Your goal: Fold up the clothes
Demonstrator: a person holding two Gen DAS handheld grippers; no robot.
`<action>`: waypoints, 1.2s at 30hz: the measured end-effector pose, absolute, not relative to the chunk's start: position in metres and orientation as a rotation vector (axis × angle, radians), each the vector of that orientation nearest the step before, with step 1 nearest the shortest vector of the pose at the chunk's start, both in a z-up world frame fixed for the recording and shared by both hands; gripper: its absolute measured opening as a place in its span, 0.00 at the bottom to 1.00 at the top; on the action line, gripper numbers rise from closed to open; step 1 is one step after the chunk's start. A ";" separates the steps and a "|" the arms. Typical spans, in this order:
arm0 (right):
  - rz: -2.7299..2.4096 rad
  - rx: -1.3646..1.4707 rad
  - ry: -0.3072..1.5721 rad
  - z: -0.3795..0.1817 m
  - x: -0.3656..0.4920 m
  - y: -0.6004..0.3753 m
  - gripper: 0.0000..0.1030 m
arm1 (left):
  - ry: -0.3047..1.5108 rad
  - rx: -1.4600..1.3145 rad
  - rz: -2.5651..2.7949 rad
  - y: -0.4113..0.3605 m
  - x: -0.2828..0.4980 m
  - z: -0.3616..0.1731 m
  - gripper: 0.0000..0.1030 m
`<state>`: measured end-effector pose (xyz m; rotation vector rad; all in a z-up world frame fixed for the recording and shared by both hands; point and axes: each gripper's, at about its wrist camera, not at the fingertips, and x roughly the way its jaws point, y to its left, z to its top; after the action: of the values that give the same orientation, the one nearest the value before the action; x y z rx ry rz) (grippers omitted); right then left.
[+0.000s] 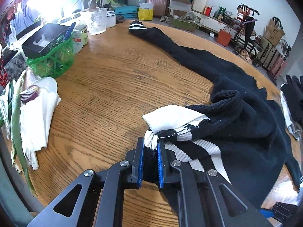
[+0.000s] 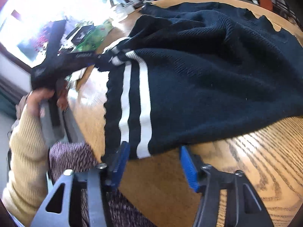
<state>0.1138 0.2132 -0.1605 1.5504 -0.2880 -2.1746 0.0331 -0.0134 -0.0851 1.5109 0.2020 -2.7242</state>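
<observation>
Left gripper point(image 1: 149, 147) clamps the striped hem of the black knit sweater point(image 1: 236, 117). Right gripper point(image 2: 154, 157) half-wide at the near hem, gripping nothing. Sweater bunched on the round wooden table point(image 1: 106, 87), far sleeve outstretched: folding barely begun.

A glass tumbler point(image 1: 97, 21) stands on the wooden table point(image 1: 106, 87); green mesh bag point(image 1: 52, 62) nearby; pink suitcase point(image 1: 157, 0) behind.
</observation>
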 end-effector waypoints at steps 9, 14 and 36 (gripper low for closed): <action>-2.326 1.523 -0.278 -0.159 0.103 0.219 0.07 | 0.266 1.601 -2.808 -0.011 0.065 -0.073 0.14; -2.591 1.491 -0.251 -0.134 0.124 0.290 0.06 | 0.273 1.746 -2.842 0.012 0.083 -0.070 0.20; -3.075 1.624 -0.680 -0.083 0.297 0.514 0.48 | 0.084 1.782 -2.965 0.106 0.042 -0.055 0.65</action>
<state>0.2968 0.5136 -0.0826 1.6240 -0.6801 -3.0749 0.0419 0.1057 -0.0554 1.7819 0.0843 -2.9651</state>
